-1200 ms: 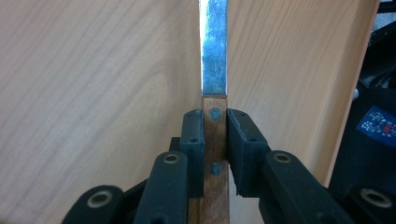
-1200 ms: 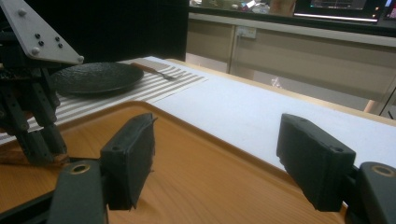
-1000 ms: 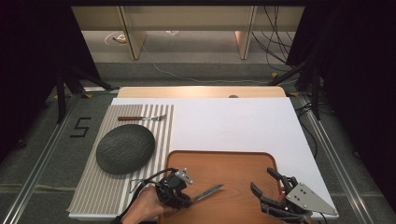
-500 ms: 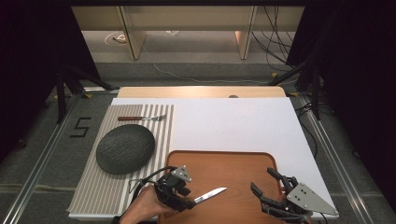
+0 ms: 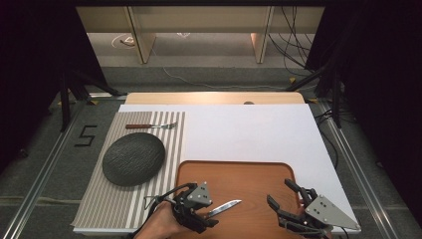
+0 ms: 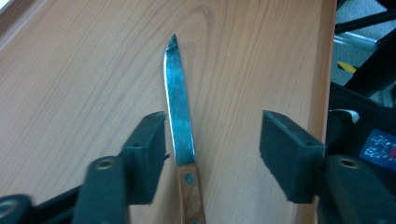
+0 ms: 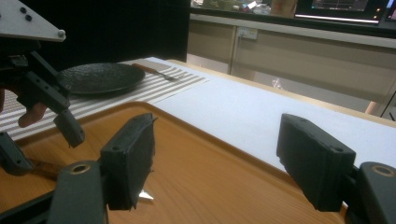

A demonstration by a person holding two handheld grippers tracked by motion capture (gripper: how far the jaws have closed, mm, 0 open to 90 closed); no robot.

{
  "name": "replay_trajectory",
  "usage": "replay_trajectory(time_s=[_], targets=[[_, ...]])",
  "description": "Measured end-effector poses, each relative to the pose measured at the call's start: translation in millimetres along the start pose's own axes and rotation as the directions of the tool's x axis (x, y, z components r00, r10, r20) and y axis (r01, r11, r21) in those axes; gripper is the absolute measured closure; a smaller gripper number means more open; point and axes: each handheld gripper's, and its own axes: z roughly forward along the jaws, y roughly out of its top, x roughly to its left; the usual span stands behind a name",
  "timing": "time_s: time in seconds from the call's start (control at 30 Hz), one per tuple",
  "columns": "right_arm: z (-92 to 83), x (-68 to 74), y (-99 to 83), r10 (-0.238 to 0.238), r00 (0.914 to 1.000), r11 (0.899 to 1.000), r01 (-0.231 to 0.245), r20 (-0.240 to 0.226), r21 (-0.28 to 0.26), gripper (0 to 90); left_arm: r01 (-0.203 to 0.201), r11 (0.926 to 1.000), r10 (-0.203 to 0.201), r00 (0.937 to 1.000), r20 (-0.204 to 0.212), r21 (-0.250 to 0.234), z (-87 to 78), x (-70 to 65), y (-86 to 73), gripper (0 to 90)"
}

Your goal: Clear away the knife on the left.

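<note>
My left tongs are open, their two black jaws spread to either side of a small knife that lies flat on the wooden tray; the steel blade points away from me and the brown riveted handle runs back between the jaws, closer to the left one, which looks just beside or touching it. In the high view the left tongs sit at the tray's near left corner with the knife angled out toward the tray's middle. My right tongs are also open and hold nothing, hovering low over the tray's near right part. Farther out, on the striped placemat to the left of the tray, a dark round plate is laid with a wood-handled fork beyond it; both rest on the white-covered worktop. I judge the job to be setting the knife beside that plate, and it is barely begun: the knife is not yet gripped, and lifting, carrying and placing it all remain.
</note>
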Motion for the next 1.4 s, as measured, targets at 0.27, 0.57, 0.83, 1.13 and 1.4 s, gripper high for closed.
replay_trajectory(time_s=[0.27,0.57,0.83,1.13,1.4], targets=[[0.3,0.3,-0.2,0.000,1.0000,1.000,0.000,-0.001,0.002,29.0,-0.020,0.9997,0.020,0.9998,-0.003,0.014,8.8,-1.9,-0.8,65.7],[0.3,0.2,-0.2,-0.001,1.0000,1.000,0.001,-0.001,0.004,28.9,-0.036,0.9981,0.037,0.9993,-0.001,0.049,17.1,-3.1,-3.0,85.6],[0.4,0.1,-0.3,-0.003,1.0000,1.000,0.003,-0.002,0.006,29.0,-0.015,0.9956,0.014,0.9999,0.006,0.092,23.7,-1.5,-5.1,89.6],[0.3,0.1,-0.3,-0.003,1.0000,1.000,0.003,-0.001,0.007,29.0,-0.004,0.9947,0.004,1.0000,-0.001,0.103,26.6,1.3,-7.8,89.6],[0.2,0.2,-0.2,-0.001,1.0000,1.000,0.001,-0.001,0.004,29.0,0.020,0.9953,-0.020,0.9998,-0.003,0.095,23.3,8.0,-11.3,89.6]])
